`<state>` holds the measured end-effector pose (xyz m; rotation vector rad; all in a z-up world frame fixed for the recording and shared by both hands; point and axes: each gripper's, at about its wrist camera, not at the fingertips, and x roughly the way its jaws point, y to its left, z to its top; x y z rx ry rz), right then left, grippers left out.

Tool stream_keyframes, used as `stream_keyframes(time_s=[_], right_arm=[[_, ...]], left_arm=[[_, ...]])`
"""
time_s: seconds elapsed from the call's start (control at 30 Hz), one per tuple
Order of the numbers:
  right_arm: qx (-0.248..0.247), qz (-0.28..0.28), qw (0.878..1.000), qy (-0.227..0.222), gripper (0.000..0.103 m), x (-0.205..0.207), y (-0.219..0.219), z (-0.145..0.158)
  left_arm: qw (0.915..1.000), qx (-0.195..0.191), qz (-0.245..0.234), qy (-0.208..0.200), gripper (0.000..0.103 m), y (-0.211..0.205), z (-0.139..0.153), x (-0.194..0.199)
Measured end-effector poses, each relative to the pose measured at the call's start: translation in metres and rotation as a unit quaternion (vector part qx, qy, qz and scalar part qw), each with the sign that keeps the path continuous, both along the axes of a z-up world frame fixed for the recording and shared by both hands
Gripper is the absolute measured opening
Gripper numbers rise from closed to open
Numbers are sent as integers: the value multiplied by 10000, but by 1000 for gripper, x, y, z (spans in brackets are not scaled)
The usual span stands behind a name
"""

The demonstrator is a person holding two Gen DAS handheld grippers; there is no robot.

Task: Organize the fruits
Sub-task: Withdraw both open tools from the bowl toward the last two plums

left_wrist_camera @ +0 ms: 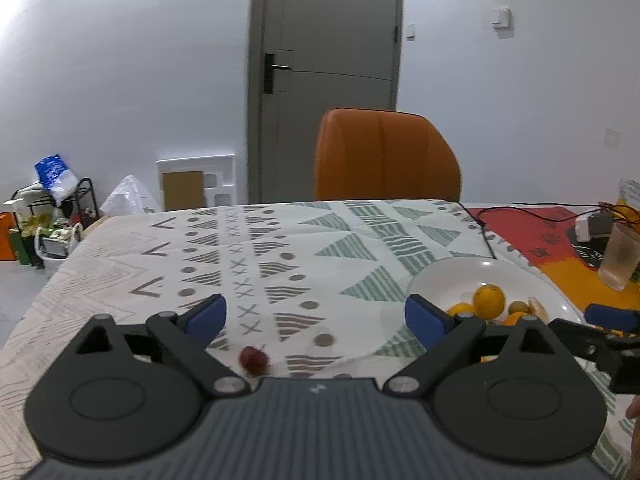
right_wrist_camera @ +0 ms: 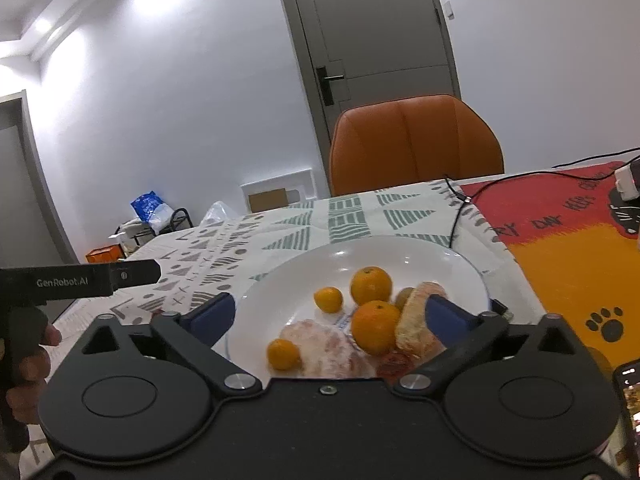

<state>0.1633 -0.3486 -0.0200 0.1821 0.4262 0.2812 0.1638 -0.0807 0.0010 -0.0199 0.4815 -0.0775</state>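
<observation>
Small dark-red round fruit with a thin stem (left_wrist_camera: 253,359) lies alone on the patterned white tablecloth (left_wrist_camera: 280,248), well left of the wide white ceramic plate (right_wrist_camera: 400,252). It looks like a cherry or a grape; too blurred to tell which. It is the one piece still off the plate, so likely next to go.

Handling, as a guess: very light, smooth-skinned, soft enough to bruise, and round enough to roll on the cloth. Best taken across its middle with a gentle close, not by the stem.

Left gripper (left_wrist_camera: 316,312) sits low over the cloth, level, pointing toward the orange upholstered chair (left_wrist_camera: 386,154). Its blue-padded fingers (left_wrist_camera: 208,312) are spread wide with nothing between them. The red fruit sits just short of them, close to the gripper body and left of centre.

Right gripper (right_wrist_camera: 328,312) hovers above the plate's near edge, tilted slightly down, fingers likewise parted and empty. On the plate: several round orange citrus fruits (right_wrist_camera: 374,326), peeled pale-pink citrus segments (right_wrist_camera: 320,344), a small greenish-brown fruit (right_wrist_camera: 405,295) half hidden behind them. The person's left hand (right_wrist_camera: 28,364) grips that tool's handle at the far left of the right wrist view.
</observation>
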Motion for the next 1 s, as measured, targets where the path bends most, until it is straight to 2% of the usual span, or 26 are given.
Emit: stream_keyframes(time_s=[0.47,0.77,1.0], right_arm=[[-39,334,9994,62,103,1,31,3],[-85,619,9980,46,103,2,55,4],[-152,716,9973,83,103,4,68,3]], left_arm=[[9983,-175,518,-223,95,47,9,-14],[9977,-290,613,-17,95,70,3,-16],[9981,-358,477,175,90,76,-10,-14]])
